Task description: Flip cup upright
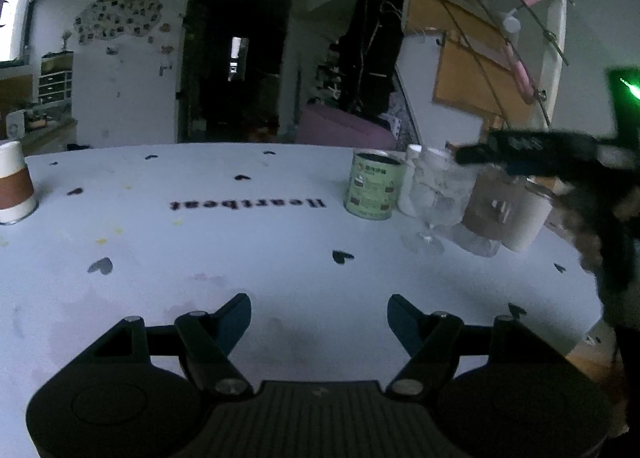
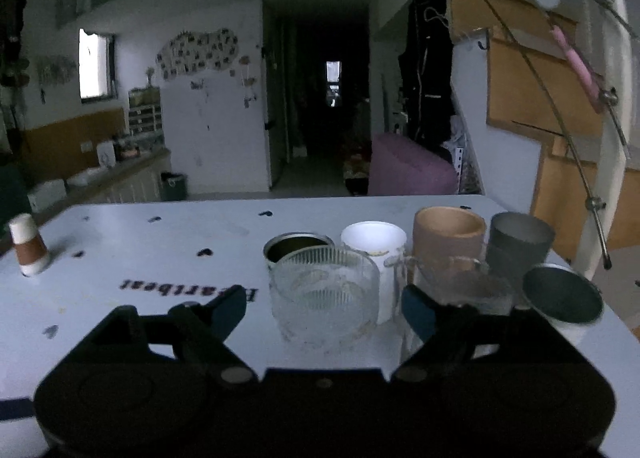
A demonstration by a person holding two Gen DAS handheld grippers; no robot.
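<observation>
A paper cup with a brown sleeve (image 1: 14,182) stands upside down at the table's far left; it also shows in the right wrist view (image 2: 29,246). My left gripper (image 1: 319,318) is open and empty above the white table (image 1: 240,258). My right gripper (image 2: 324,308) is open, raised over a cluster of upright cups, with a ribbed glass cup (image 2: 325,294) between and beyond its fingers. In the left wrist view the right gripper (image 1: 520,154) hangs above that cluster.
The cluster at the right holds a green tin (image 1: 373,188), a white cup (image 2: 374,246), a tan cup (image 2: 448,238), a grey cup (image 2: 520,246), a clear stemmed glass (image 1: 432,198) and a tilted metal cup (image 2: 564,298). The table's right edge (image 2: 616,318) is near.
</observation>
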